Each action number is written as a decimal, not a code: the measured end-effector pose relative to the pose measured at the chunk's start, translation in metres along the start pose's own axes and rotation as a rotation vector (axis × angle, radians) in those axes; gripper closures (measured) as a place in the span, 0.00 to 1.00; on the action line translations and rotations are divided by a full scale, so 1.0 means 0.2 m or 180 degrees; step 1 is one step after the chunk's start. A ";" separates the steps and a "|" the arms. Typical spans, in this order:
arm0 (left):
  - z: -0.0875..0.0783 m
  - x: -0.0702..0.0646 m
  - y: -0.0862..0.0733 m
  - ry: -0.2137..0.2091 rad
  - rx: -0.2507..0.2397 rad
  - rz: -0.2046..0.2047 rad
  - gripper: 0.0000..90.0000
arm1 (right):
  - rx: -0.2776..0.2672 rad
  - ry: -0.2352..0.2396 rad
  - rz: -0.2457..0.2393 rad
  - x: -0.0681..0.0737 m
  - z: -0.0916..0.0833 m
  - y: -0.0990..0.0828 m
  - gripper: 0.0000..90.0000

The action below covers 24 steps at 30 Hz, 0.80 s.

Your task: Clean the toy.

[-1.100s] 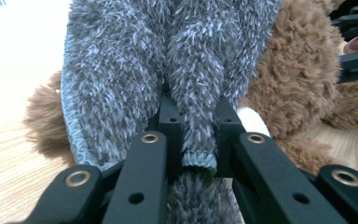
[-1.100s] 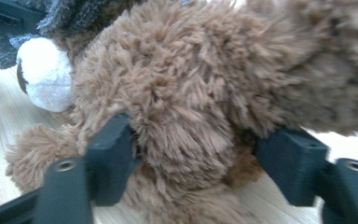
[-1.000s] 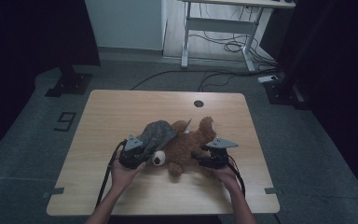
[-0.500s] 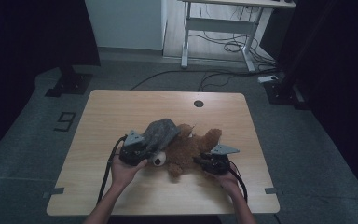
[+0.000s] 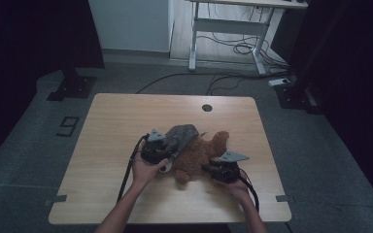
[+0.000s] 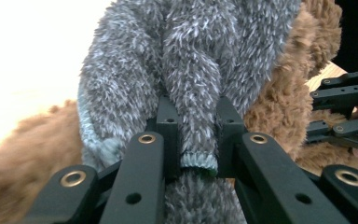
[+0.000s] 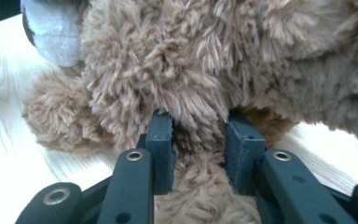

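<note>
Grippers at work mid-table: the left gripper (image 6: 193, 135) pinches the grey sweater (image 5: 180, 136), the right gripper (image 7: 200, 140) clamps the brown teddy bear (image 5: 200, 154). Undressing looks underway; next, the sweater must be pulled away leftward.

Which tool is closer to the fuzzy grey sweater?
The left tool: it pinches the grey sweater's sleeve. The right tool is farther off, clamped on the brown teddy bear's leg.
</note>
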<state>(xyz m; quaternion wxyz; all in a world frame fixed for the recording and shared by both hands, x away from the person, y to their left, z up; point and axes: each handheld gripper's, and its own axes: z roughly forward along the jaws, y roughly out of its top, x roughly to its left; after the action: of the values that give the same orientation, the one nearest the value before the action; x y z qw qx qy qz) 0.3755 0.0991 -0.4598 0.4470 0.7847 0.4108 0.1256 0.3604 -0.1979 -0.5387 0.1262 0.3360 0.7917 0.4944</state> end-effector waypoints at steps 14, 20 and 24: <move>-0.24 0.26 -0.18 0.0454 0.0009 -0.0189 0.85 | 0.0037 0.0004 0.0019 0.00 0.00 0.00 0.74; -0.19 0.35 -0.31 0.0516 0.0190 -0.0358 0.85 | 0.0048 -0.0011 0.0015 0.00 0.01 0.00 0.74; -0.17 0.38 -0.35 0.0477 0.0283 -0.0424 0.85 | 0.0051 -0.0014 0.0018 0.00 0.01 0.00 0.75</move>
<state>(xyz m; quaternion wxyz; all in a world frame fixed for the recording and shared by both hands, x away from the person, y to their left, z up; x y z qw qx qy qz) 0.3675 0.1945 -0.5096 0.3871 0.7631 0.4995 0.1357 0.3611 -0.1974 -0.5400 0.1238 0.3403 0.7944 0.4877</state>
